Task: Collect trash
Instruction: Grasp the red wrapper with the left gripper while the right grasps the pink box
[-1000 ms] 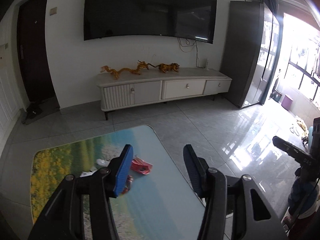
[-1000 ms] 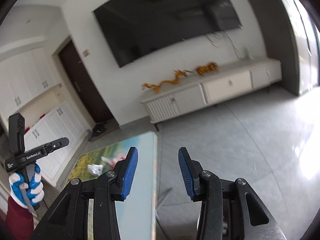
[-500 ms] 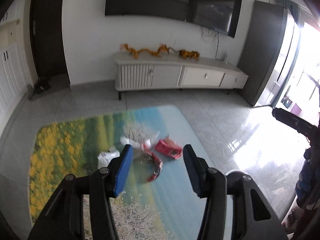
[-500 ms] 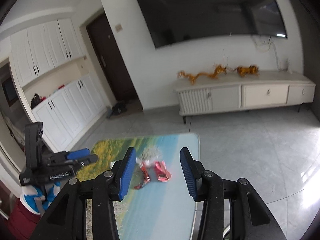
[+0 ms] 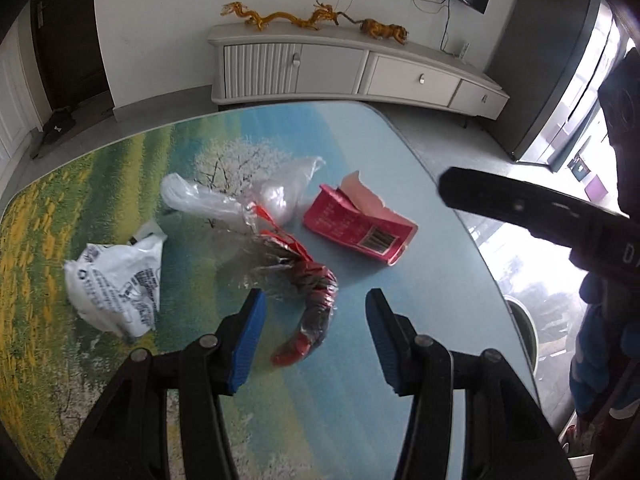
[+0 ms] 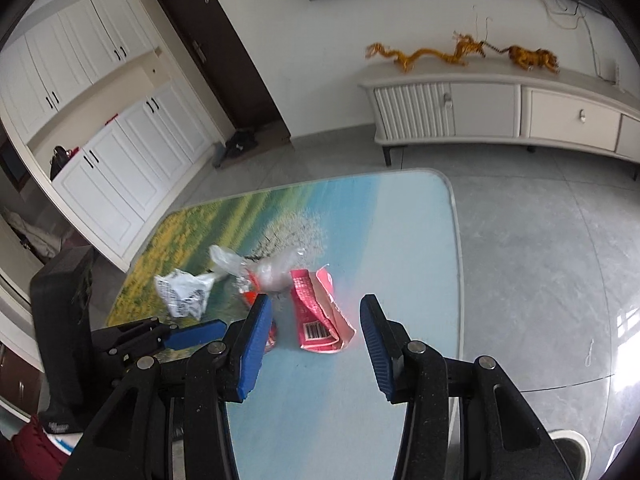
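Trash lies on a table with a landscape print (image 5: 420, 280). A red and clear twisted wrapper (image 5: 308, 292) lies just ahead of my open, empty left gripper (image 5: 314, 312). A torn red packet (image 5: 360, 228) lies to its right, a clear plastic bag (image 5: 240, 196) behind and a white crumpled bag (image 5: 116, 284) to the left. In the right wrist view my open, empty right gripper (image 6: 314, 316) hovers over the torn red packet (image 6: 316, 316); the white bag (image 6: 184, 292) and clear bag (image 6: 260, 268) lie to the left.
A white bin rim (image 5: 524, 328) shows on the floor past the table's right edge, and also in the right wrist view (image 6: 572, 444). A white TV cabinet (image 5: 352, 72) stands at the far wall. White cupboards (image 6: 120, 152) line the left wall.
Both grippers have tilted down and moved in over the table; the trash is now close ahead of each. Both stay open.
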{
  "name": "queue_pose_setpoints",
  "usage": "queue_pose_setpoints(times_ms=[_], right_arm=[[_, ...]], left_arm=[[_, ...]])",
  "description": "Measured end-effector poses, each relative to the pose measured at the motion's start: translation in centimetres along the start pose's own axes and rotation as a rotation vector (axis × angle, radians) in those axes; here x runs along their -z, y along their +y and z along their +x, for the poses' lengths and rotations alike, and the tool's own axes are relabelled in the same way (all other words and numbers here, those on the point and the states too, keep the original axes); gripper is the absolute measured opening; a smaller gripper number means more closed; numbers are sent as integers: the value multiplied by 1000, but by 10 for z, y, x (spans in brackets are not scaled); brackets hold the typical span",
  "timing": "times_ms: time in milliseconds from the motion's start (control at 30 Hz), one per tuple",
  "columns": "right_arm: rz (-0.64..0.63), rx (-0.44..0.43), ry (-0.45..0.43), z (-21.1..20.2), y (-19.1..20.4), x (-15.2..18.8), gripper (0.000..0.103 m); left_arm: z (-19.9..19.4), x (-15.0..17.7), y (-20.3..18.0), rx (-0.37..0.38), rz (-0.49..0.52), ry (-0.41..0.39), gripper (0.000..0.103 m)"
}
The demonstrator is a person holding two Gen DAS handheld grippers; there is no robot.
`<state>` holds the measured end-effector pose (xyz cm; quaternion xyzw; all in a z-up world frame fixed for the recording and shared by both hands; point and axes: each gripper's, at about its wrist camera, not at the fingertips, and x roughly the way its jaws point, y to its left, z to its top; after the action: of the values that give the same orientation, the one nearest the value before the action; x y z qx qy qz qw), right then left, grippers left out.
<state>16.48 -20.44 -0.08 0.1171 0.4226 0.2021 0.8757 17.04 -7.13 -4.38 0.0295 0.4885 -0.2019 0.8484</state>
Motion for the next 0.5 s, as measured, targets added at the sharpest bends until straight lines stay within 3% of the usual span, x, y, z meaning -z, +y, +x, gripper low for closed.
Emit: queue_pose_setpoints(times_ms=[267, 500], right_arm=[[-39, -5, 62, 42, 5, 3, 43], [-67, 42, 95, 65, 8, 6, 43]], left_arm=[[10, 11, 13, 18, -39, -17, 29], [4, 26, 22, 43, -48, -36, 16]])
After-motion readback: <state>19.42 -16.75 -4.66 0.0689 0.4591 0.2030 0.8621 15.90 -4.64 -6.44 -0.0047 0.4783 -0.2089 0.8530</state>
